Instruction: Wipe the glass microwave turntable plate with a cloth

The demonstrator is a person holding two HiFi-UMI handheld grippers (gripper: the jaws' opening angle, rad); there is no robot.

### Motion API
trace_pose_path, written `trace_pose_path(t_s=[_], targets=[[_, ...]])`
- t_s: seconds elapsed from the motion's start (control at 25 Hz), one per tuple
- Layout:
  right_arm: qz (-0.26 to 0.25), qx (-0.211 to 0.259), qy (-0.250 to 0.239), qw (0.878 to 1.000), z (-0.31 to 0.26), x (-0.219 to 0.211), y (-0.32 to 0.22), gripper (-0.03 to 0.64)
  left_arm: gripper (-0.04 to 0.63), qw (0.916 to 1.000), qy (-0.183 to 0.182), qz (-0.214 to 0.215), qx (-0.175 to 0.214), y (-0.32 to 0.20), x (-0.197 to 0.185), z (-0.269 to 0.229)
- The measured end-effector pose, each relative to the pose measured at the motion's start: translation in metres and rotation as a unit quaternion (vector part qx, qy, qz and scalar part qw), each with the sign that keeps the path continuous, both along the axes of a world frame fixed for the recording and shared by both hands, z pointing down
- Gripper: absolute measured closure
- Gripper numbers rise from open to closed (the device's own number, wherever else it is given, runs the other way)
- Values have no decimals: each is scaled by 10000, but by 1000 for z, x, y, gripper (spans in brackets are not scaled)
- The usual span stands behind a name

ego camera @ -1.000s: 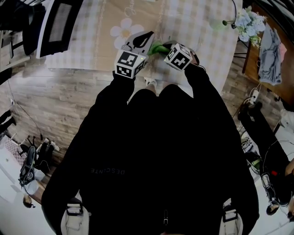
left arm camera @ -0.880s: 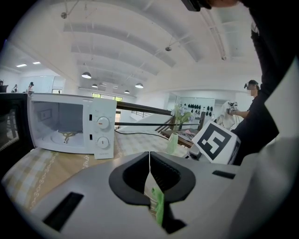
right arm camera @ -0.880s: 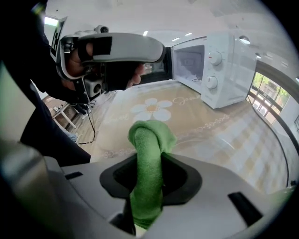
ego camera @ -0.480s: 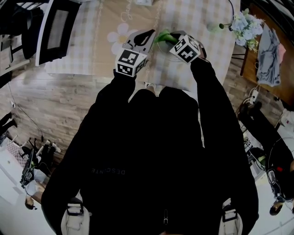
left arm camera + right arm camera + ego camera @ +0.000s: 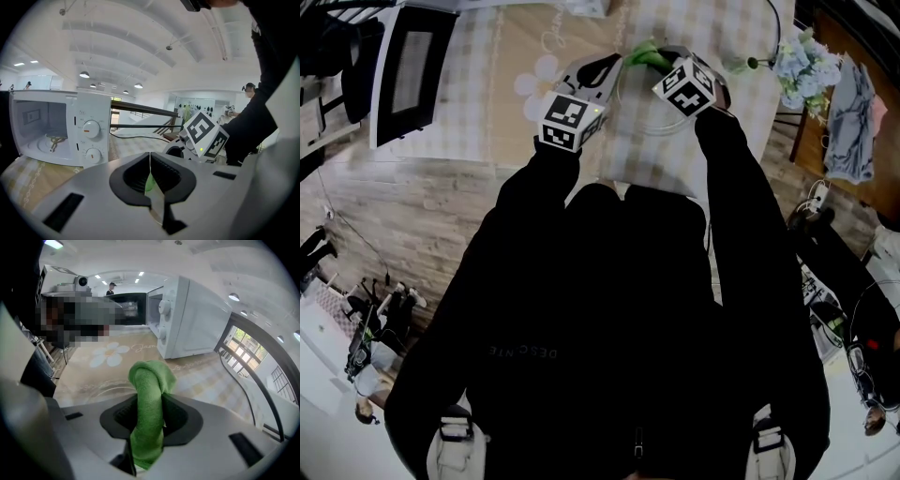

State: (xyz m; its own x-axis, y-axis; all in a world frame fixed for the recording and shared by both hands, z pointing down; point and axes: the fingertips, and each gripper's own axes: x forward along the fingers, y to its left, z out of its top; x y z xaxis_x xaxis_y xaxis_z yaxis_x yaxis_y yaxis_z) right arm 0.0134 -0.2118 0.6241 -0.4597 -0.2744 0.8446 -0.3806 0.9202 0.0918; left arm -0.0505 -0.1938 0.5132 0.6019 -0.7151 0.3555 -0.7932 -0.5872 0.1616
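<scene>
One clear round glass turntable plate (image 5: 654, 111) lay flat-faced between both grippers, above the checked tablecloth (image 5: 731, 37). The left gripper (image 5: 602, 67) clamped the plate's left rim, jaws closed on the thin edge. The right gripper (image 5: 661, 58), nearer the plate's face, pinched a folded green cloth (image 5: 639, 54) beside the far rim.

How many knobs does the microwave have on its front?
2: an upper knob and a lower knob, stacked on the microwave's control panel, right of its cavity.

cloth (image 5: 149, 394) — soft, fuzzy green fabric | plate (image 5: 156, 206) — clear, shiny glass | microwave (image 5: 89, 136): smooth, glossy white shell | floor (image 5: 422, 216): matt wood planks
</scene>
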Motion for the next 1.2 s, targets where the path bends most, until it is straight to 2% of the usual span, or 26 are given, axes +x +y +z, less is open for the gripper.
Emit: trace_pose_path(t_s=[0.56, 0.92, 1.2], targets=[[113, 199, 405, 9989, 34, 14, -50, 482, 574, 9999, -48, -52, -154, -24, 2, 20], [56, 20, 446, 9990, 46, 12, -43, 488, 574, 9996, -82, -92, -240, -24, 3, 29], [-168, -148, 467, 9987, 49, 7, -12, 491, 574, 9994, -73, -45, -341, -13, 3, 38]])
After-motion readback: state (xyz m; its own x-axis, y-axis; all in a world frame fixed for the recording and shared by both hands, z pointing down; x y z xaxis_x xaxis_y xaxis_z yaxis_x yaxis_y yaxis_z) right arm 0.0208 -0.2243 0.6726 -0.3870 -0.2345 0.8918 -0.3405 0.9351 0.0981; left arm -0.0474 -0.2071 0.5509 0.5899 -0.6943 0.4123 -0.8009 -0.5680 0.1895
